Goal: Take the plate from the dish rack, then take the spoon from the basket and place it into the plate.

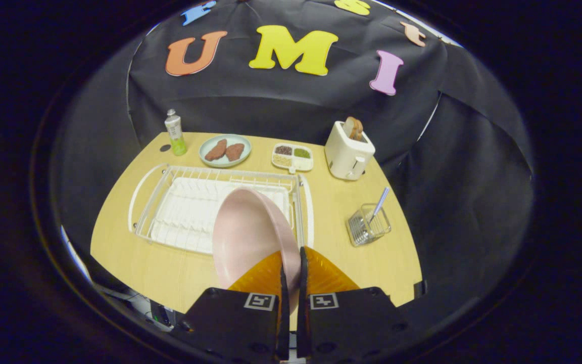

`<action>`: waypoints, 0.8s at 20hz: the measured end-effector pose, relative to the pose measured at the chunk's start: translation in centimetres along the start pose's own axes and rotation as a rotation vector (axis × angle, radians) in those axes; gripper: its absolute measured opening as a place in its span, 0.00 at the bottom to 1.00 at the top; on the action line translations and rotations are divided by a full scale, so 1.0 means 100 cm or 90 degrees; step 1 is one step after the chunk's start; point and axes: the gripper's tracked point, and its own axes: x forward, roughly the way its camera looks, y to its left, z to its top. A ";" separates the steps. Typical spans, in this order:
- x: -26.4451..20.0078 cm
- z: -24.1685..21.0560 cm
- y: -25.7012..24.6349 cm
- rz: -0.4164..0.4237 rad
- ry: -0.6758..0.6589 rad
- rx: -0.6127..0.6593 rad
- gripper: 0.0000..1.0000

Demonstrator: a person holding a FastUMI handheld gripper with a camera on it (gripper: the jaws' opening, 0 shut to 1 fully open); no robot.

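A pale pink round plate point(243, 237) stood over a white wire dish rack point(190, 212). The wooden table point(134, 258) was light tan, the boxy toaster point(347, 151) cream, the small wire basket point(367, 227) silver.

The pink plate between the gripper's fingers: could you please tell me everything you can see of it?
The round pale pink plate looks smooth and matte, perhaps plastic or ceramic, with a shallow bowl and a plain raised rim. It is empty and appears clean. It stands tilted on edge, its hollow face turned left. The gripper is shut on its near rim, one finger on each side. It sits in front of the white wire dish rack's right end, above the wooden table; whether it touches the rack cannot be told.
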 end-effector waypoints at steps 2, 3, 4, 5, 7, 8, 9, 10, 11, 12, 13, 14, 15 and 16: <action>0.008 -0.038 0.002 0.021 0.012 0.021 0.11; 0.014 -0.057 0.001 0.030 0.024 0.034 0.11; 0.018 -0.071 0.003 0.041 0.030 0.053 0.11; 0.024 -0.081 0.005 0.054 0.034 0.067 0.11; 0.036 -0.102 0.008 0.072 0.048 0.101 0.11; 0.042 -0.109 0.008 0.072 0.052 0.106 0.11; 0.047 -0.113 0.005 0.070 0.049 0.104 0.11; 0.050 -0.115 0.008 0.085 0.036 0.114 0.11; 0.052 -0.119 0.007 0.093 0.032 0.125 0.11; 0.053 -0.124 0.004 0.102 0.028 0.135 0.12; 0.054 -0.127 0.003 0.114 0.021 0.141 0.12; 0.057 -0.130 0.002 0.124 0.015 0.147 0.12; 0.061 -0.135 0.002 0.134 0.012 0.155 0.13; 0.063 -0.138 0.003 0.145 0.011 0.165 0.13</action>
